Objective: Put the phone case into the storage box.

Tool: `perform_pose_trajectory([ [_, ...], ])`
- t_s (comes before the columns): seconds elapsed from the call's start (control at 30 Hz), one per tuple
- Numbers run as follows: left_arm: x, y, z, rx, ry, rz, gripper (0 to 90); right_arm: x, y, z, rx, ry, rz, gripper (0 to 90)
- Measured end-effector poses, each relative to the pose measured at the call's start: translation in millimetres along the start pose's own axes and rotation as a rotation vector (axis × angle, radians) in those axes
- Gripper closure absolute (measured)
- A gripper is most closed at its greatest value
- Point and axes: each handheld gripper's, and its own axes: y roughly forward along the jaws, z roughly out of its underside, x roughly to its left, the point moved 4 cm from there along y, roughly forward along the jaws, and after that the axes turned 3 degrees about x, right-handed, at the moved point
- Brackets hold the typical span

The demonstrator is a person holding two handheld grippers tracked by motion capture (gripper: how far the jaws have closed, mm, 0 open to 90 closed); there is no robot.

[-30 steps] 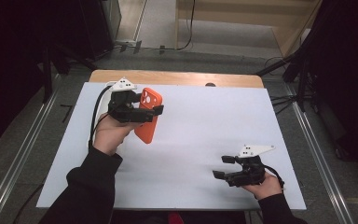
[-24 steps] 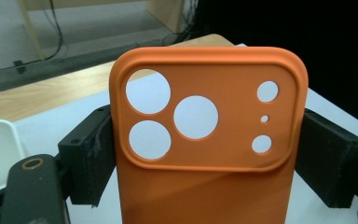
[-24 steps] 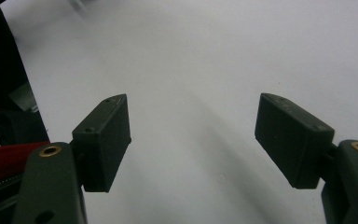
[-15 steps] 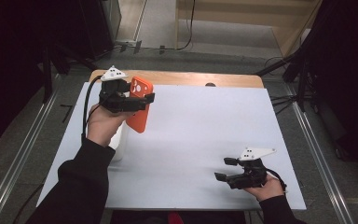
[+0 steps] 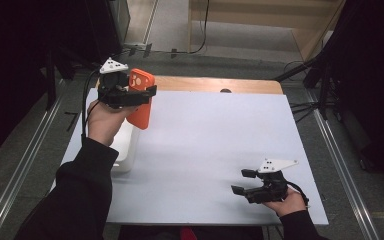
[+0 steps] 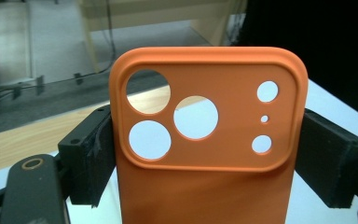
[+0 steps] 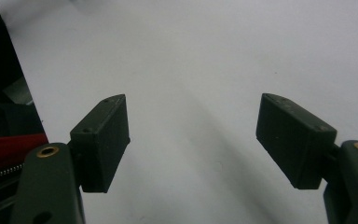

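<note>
An orange phone case [image 5: 141, 99] with round camera cut-outs is held up above the table's far left corner, upright, in my left gripper [image 5: 139, 96]. The left gripper view has the case [image 6: 205, 144] clamped between both black jaws, which press on its two long sides. My right gripper [image 5: 243, 181] rests low near the table's front right, its jaws wide apart. In the right gripper view, that gripper [image 7: 193, 140] has only bare white table between its fingers.
A white box [image 5: 126, 145] lies on the white table [image 5: 210, 135] at the left, partly under my left forearm. A wooden strip [image 5: 215, 85] runs along the table's far edge. Metal rails flank the table on both sides.
My left gripper has lifted the orange case and carried it further away and to the left, uncovering the white box. The right gripper has barely moved.
</note>
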Motion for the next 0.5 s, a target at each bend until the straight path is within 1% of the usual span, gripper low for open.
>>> perform_pose_trajectory([
  [0.1,8.2,0.6,-3.7,-0.01,-0.019,-0.031,16.1,-0.6,-0.8,0.1,-0.003,0.0,0.003,24.4],
  [0.17,13.7,1.2,-5.7,-0.011,-0.038,-0.036,16.1,-0.1,-2.0,0.1,-0.006,0.001,0.006,24.3],
  [0.37,25.2,5.1,-9.6,-0.023,-0.053,-0.087,16.1,-0.7,-4.3,0.7,-0.015,-0.003,0.009,24.3],
  [0.5,34.4,9.3,-12.3,-0.025,-0.065,-0.12,16.1,0.9,-6.1,-1.2,-0.032,-0.007,0.011,24.3],
])
